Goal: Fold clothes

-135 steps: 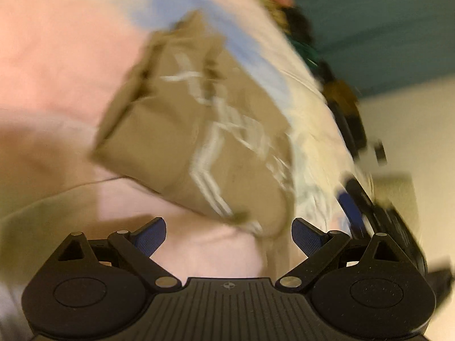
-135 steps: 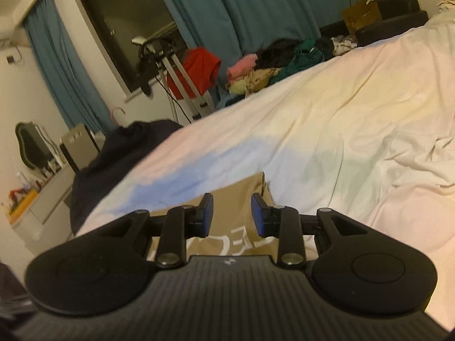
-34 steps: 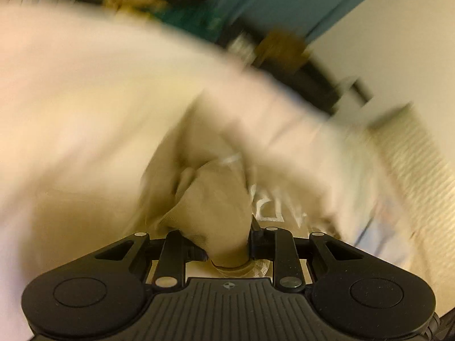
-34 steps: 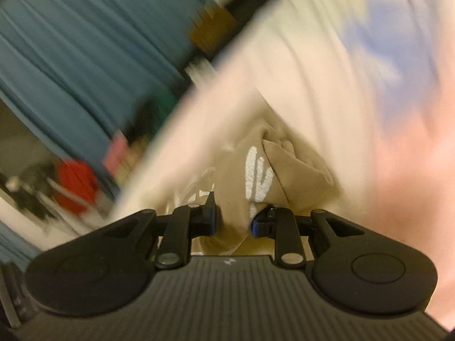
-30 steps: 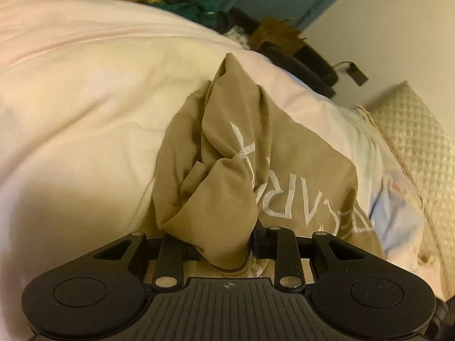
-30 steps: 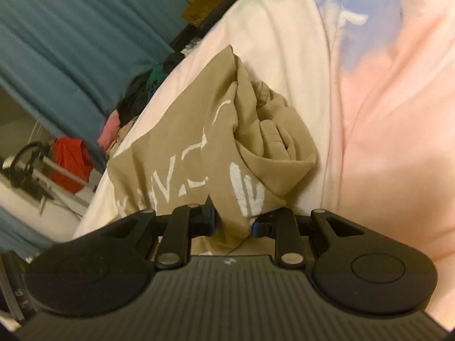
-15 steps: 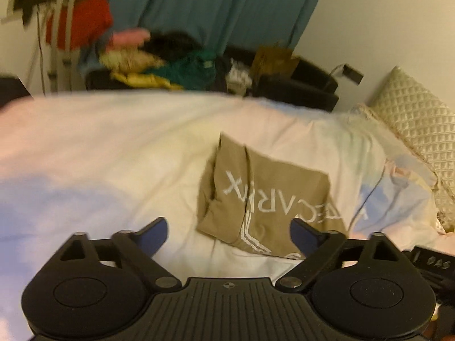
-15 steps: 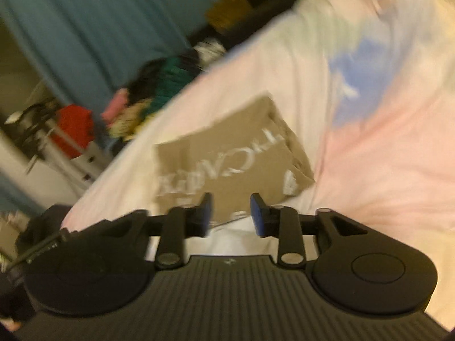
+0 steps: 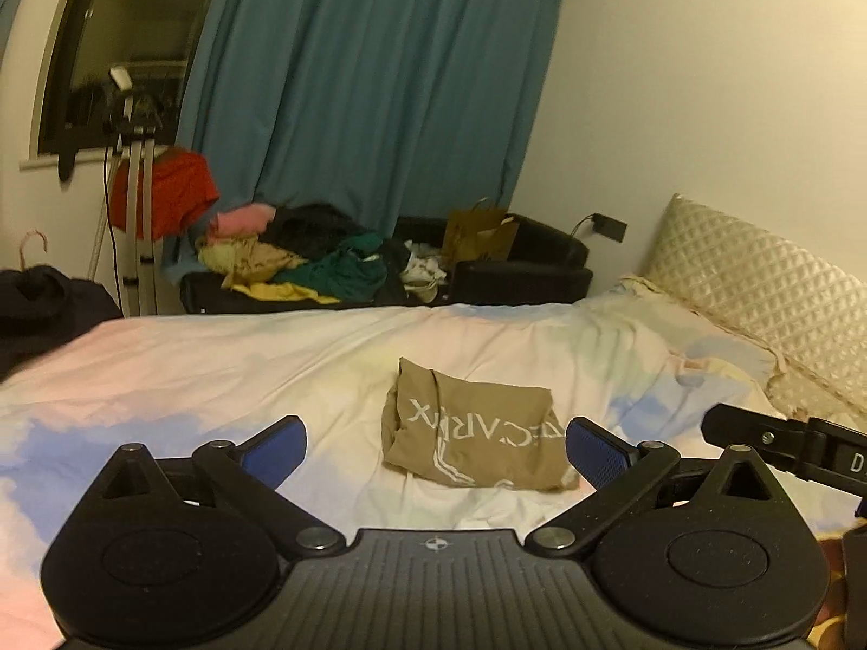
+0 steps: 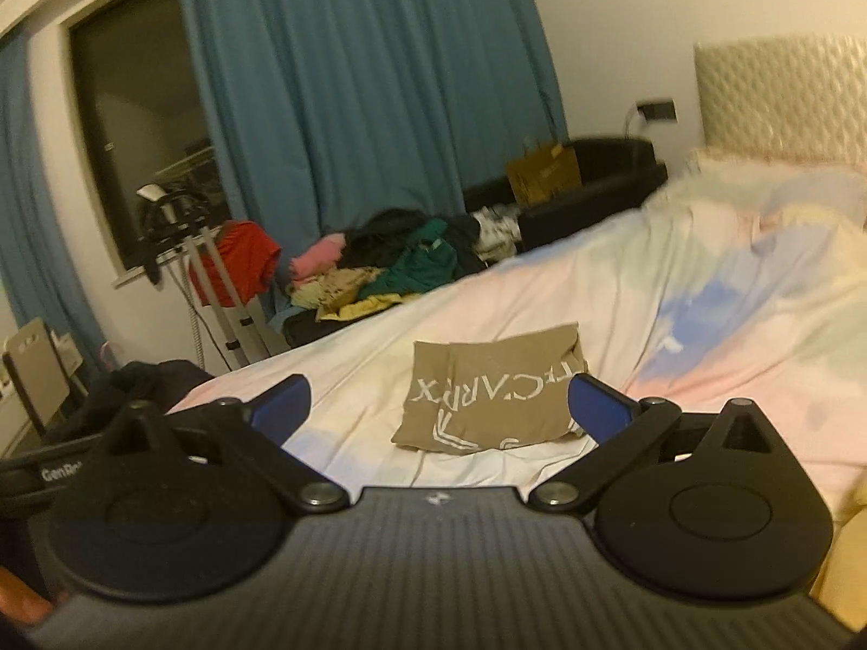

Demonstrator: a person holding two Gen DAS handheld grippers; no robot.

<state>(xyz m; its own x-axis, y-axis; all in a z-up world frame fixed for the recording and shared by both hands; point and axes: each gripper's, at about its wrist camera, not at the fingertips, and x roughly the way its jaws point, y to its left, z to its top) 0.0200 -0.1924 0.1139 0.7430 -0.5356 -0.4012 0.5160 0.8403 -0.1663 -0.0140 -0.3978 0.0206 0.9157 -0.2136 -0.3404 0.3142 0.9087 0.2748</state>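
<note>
far left at about 9 o'clock in the left wrist view, a dark garment [image 9: 38, 298] lies heaped at the bed's edge, and just above it a red garment [image 9: 173, 197] hangs on a pale metal stand [image 9: 138, 216] under the dark window [image 9: 124, 54]. moving right, a long teal curtain [image 9: 379, 81] covers the wall at 12 o'clock, and below it a mixed pile of clothes [image 9: 303, 260] in pink, yellow, green and black sits on a low black sofa [image 9: 520, 271], with a brown paper bag [image 9: 477, 233] toward the sofa's right end

in the foreground the left claw [image 9: 433, 447] stands wide, its blue pads well apart and holding nothing, clear of the fabric. between those pads and a little beyond them lies the folded tan t-shirt [image 9: 471, 428], a compact rough rectangle flat on the pastel bedsheet [image 9: 217, 368], white lettering facing up and reading upside down from here. its left edge shows a thicker folded band and the near edge is slightly rumpled

to the right at 3 o'clock a quilted cream headboard [image 9: 758, 292] rises behind the bed, and part of the other tool's black frame pokes in at the right edge

in the right wrist view the same order holds: stand and red garment [image 10: 241, 265] at 9 o'clock, curtain [image 10: 368, 81] at 12, clothes pile [image 10: 395, 265] beneath it. the right claw [image 10: 439, 406] is also spread wide and empty, above the bedsheet [image 10: 704, 325]. the tan t-shirt [image 10: 487, 395] rests between and just beyond its pads, touched by neither claw
</note>
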